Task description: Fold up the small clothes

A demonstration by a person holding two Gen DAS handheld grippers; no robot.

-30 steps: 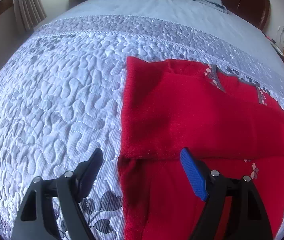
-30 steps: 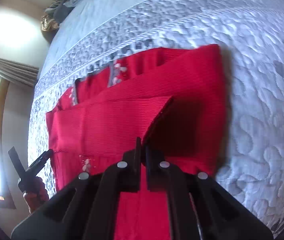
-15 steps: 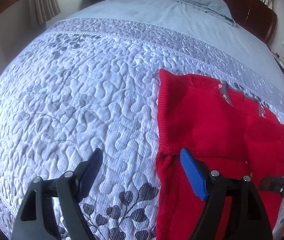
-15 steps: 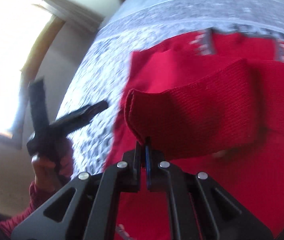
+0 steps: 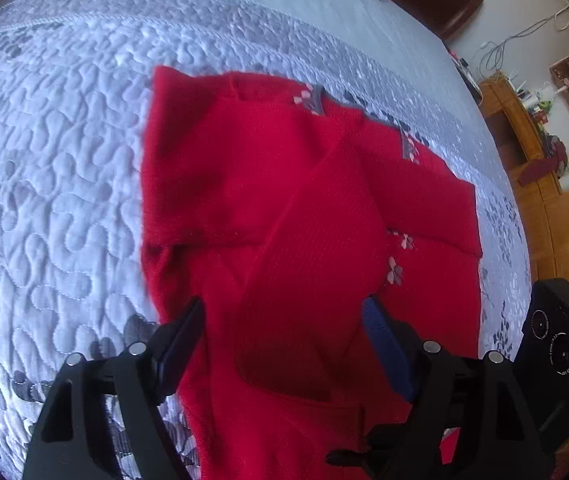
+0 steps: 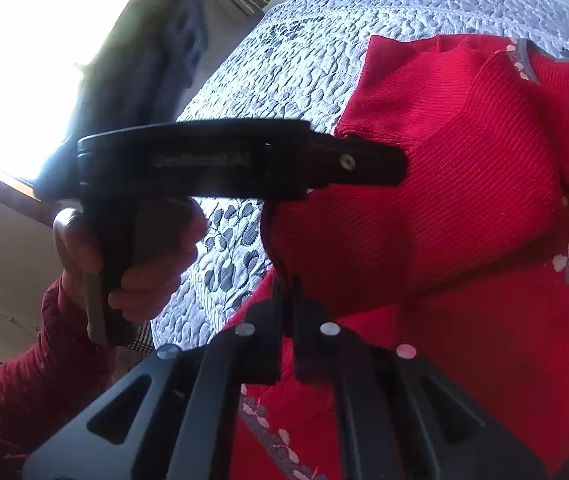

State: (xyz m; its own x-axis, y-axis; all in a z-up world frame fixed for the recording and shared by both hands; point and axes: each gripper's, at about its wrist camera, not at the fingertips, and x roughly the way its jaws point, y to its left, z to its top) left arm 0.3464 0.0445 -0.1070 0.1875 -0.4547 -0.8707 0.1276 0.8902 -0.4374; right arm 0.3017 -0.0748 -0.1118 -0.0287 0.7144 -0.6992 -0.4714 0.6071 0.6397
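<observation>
While the soft, limp red sweater (image 5: pixel 268 184) lay on the bed (image 5: pixel 52 168), the right tongs (image 6: pixel 288 292) pinched its sleeve cuff, and the left tongs (image 5: pixel 284 340) hovered spread, holding nothing.

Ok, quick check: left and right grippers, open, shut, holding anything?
Left gripper: open, poised over the red sweater, gripping nothing.
Right gripper: shut on the sweater's folded-over sleeve.
</observation>
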